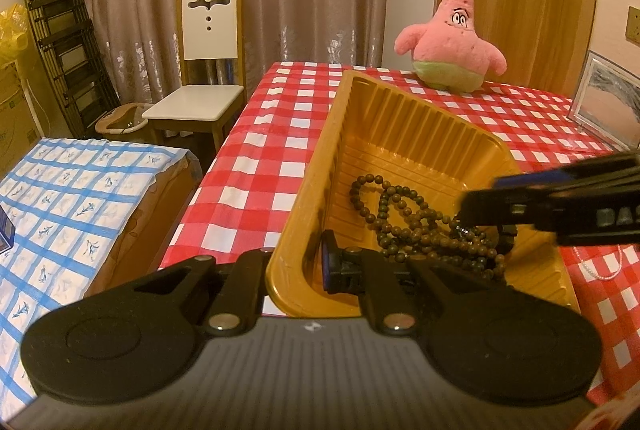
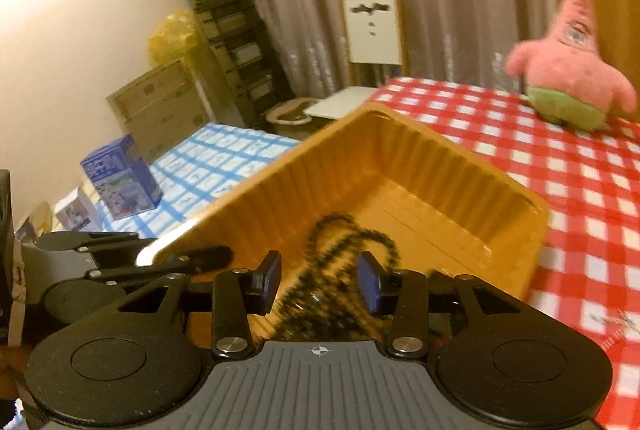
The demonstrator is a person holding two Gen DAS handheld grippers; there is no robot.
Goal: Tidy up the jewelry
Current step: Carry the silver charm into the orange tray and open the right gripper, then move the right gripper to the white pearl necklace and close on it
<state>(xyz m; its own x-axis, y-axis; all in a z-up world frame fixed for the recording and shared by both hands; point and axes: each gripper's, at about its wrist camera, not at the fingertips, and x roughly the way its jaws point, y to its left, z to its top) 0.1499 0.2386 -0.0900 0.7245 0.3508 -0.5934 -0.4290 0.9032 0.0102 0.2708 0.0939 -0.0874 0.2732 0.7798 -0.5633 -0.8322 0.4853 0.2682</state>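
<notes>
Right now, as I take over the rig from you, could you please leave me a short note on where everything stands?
Left gripper: shut on the near wall of the yellow tray, holding it steady on the red checked tablecloth.
Right gripper: open over the tray, nothing pressed between its pads.
Done: the dark bead necklace lies coiled on the tray floor.
Left: a thin white bead strand lies on the cloth just outside the tray, to the right in the left wrist view; it probably goes in next. I cannot see other jewelry from here.
</notes>
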